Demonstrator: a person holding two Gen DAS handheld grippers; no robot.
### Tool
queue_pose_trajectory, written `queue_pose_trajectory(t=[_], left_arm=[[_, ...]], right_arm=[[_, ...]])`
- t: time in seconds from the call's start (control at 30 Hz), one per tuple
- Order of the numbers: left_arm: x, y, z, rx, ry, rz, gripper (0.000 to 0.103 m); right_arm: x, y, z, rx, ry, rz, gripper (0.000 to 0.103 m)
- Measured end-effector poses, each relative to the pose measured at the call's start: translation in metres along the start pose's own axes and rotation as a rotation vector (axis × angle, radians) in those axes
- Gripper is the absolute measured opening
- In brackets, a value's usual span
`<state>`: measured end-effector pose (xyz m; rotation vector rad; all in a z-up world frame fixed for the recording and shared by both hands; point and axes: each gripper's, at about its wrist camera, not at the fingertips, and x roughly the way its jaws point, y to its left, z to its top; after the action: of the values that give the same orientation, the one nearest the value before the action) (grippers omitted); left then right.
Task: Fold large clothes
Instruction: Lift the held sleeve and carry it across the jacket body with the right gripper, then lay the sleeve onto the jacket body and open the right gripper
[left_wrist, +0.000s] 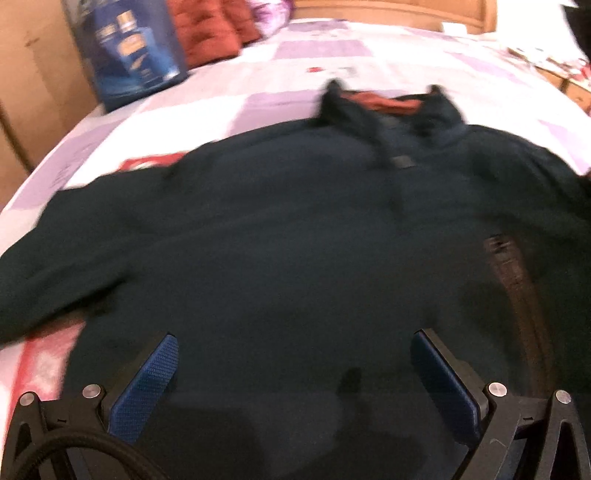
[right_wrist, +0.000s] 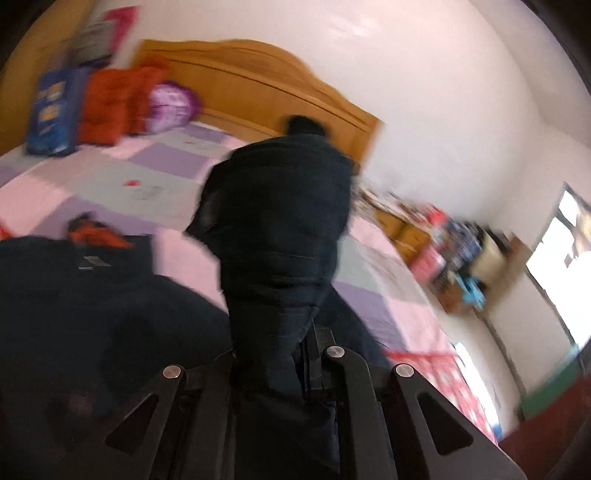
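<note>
From your left wrist camera, the dark jacket (left_wrist: 295, 229) lies spread front-up on the patchwork bedspread (left_wrist: 229, 92), collar toward the headboard, an orange lining showing at the neck. Your left gripper (left_wrist: 295, 376) hovers tilted down over the jacket's lower part, its blue pads (left_wrist: 147, 387) spread wide with nothing between them. A blue printed bag (left_wrist: 136, 51) stands at the far left corner of the bed beside a red-orange quilted bundle (left_wrist: 218, 33); you cannot see what the bag holds. The picture is smeared throughout, and one sleeve runs off the left edge.

From your right wrist camera, your right gripper (right_wrist: 306, 354) is pressed nearly together, pinching a lifted fold of the same jacket (right_wrist: 280, 229). The cloth stands up in front of the lens (it hides the fingertips and part of the wooden headboard (right_wrist: 258, 81)). The rest of the jacket lies low at the left on the bedspread (right_wrist: 122, 177). The blue bag (right_wrist: 55, 110), the red-orange bundle (right_wrist: 114, 103) and a purple bundle (right_wrist: 171, 105) sit against the headboard. Clutter on a stand (right_wrist: 454, 254) beside the bed is too blurred to name.
</note>
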<state>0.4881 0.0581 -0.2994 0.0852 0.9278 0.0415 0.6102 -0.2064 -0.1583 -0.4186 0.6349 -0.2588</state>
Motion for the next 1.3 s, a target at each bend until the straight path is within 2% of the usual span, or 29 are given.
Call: queue_pose_trajectory(t=[0.03, 0.13, 0.23, 0.4, 0.5, 0.57, 0.67, 0.7, 0.9, 0.93, 1.0, 1.07, 1.17, 1.2, 1.23, 1.3], left_arm=[[0.001, 0.009, -0.004, -0.005, 0.003, 0.008, 0.103], [0.005, 0.037, -0.016, -0.023, 0.026, 0.028, 0.103], [0.007, 0.056, -0.029, -0.036, 0.041, 0.031, 0.103], [0.013, 0.071, -0.042, -0.04, 0.054, 0.014, 0.103], [0.016, 0.078, -0.048, -0.046, 0.054, 0.003, 0.103], [0.018, 0.082, -0.049, -0.061, 0.054, -0.005, 0.103], [0.02, 0.087, -0.051, -0.078, 0.056, -0.012, 0.103], [0.021, 0.087, -0.051, -0.081, 0.055, -0.013, 0.103], [0.016, 0.081, -0.037, -0.078, 0.028, -0.026, 0.103], [0.014, 0.08, -0.035, -0.077, 0.025, -0.025, 0.103], [0.013, 0.078, -0.03, -0.075, 0.017, -0.021, 0.103], [0.012, 0.076, -0.025, -0.078, 0.014, -0.021, 0.103], [0.009, 0.072, -0.022, -0.077, 0.008, -0.025, 0.103], [0.008, 0.07, -0.023, -0.073, 0.008, -0.024, 0.103], [0.007, 0.068, -0.023, -0.068, 0.007, -0.022, 0.103], [0.005, 0.066, -0.025, -0.063, 0.002, -0.021, 0.103]], right_arm=[[-0.001, 0.018, 0.002, -0.03, -0.013, 0.019, 0.011], [-0.01, 0.109, 0.011, -0.16, -0.048, 0.135, 0.011], [-0.013, 0.176, 0.012, -0.237, -0.043, 0.228, 0.011], [0.001, 0.254, -0.006, -0.308, 0.026, 0.328, 0.011], [0.009, 0.287, -0.027, -0.333, 0.084, 0.335, 0.012], [0.012, 0.296, -0.035, -0.333, 0.106, 0.346, 0.012], [0.012, 0.3, -0.039, -0.316, 0.144, 0.378, 0.019], [0.008, 0.285, -0.047, -0.309, 0.157, 0.392, 0.02], [-0.007, 0.256, -0.049, -0.214, 0.251, 0.576, 0.049], [-0.007, 0.254, -0.047, -0.218, 0.258, 0.58, 0.057], [-0.007, 0.259, -0.05, -0.245, 0.278, 0.552, 0.066], [-0.003, 0.257, -0.05, -0.217, 0.306, 0.557, 0.067], [-0.005, 0.256, -0.046, -0.219, 0.317, 0.538, 0.076], [-0.003, 0.256, -0.046, -0.224, 0.335, 0.554, 0.095], [-0.006, 0.259, -0.048, -0.246, 0.354, 0.621, 0.103], [-0.017, 0.268, -0.052, -0.368, 0.284, 0.572, 0.103]])
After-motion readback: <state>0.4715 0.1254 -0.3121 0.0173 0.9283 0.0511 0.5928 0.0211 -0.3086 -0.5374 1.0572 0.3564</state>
